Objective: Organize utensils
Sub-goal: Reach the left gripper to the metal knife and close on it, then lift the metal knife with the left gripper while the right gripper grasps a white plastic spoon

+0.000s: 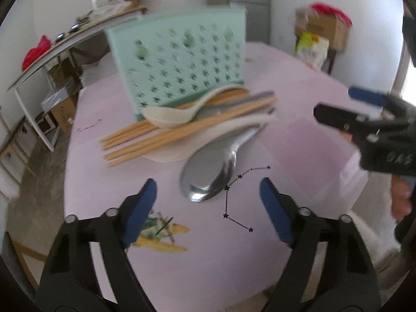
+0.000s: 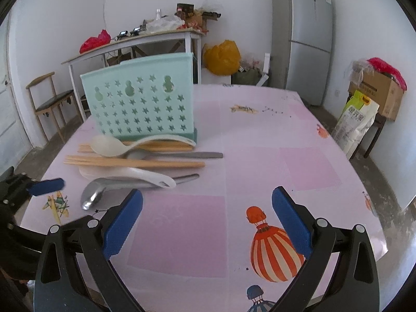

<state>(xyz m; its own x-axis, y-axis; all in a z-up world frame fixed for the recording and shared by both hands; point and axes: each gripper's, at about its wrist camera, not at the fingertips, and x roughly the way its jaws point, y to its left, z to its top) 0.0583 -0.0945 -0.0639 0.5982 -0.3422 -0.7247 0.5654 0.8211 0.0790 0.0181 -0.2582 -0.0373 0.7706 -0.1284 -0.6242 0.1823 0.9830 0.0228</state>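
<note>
A mint-green utensil holder (image 1: pixel 179 62) (image 2: pixel 140 98) with star-shaped holes stands upright on the pink tablecloth. In front of it lies a pile: wooden chopsticks (image 1: pixel 161 136) (image 2: pixel 135 163), a white spoon (image 1: pixel 169 117) (image 2: pixel 109 147) on top, a second white spoon (image 2: pixel 135 174) underneath, a grey-handled utensil (image 2: pixel 182 154), and a large metal spoon (image 1: pixel 208 176) (image 2: pixel 96 191). My left gripper (image 1: pixel 208 184) is open, its blue pads on either side of the metal spoon's bowl and clear of it. My right gripper (image 2: pixel 208 192) is open over bare cloth, to the right of the pile.
The table's near edge (image 2: pixel 377 254) runs just below the grippers. Beyond the table stand a cluttered side table (image 2: pixel 135 41), a wooden chair (image 2: pixel 49 101), a grey fridge (image 2: pixel 304 39), a yellow bag (image 2: pixel 221 57), a cardboard box (image 2: pixel 377 91) and a sack (image 2: pixel 356 122).
</note>
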